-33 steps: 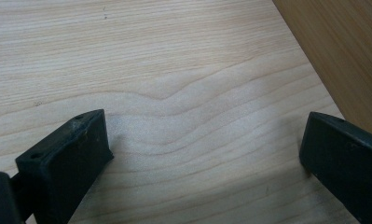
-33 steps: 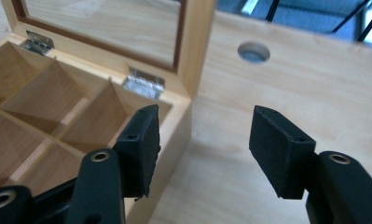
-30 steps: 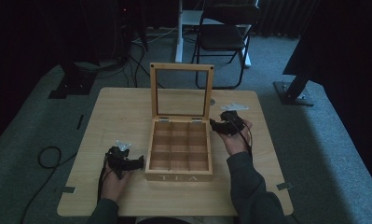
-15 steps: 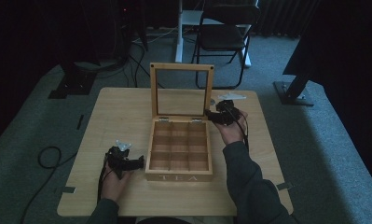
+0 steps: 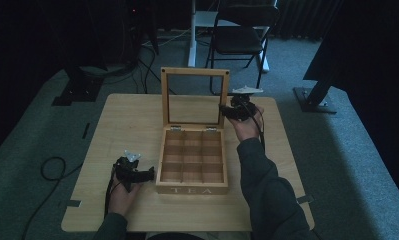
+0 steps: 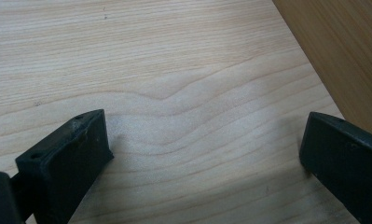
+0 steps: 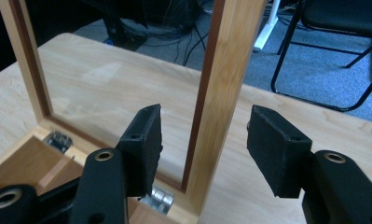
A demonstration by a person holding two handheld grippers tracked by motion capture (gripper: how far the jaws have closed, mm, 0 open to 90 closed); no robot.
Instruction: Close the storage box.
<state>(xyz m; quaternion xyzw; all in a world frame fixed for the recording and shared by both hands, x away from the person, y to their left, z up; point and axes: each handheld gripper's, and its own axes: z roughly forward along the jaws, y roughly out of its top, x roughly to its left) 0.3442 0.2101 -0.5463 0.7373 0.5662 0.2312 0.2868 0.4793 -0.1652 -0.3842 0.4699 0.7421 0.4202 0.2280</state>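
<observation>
Right tool (image 7: 204,128) released, straddling the tea box (image 5: 193,165) lid's side rail (image 7: 221,93) — left tool (image 6: 202,154) released too.

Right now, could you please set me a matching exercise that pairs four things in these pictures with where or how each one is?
Things:
1. left tongs
2. right tongs
3. tea box lid
4. folding chair

Places or states:
A. on the floor beyond the table
B. standing upright, open
C. open, low over bare wood beside the box
D. open, either side of the lid's frame

Pairs: 1-C, 2-D, 3-B, 4-A
</observation>
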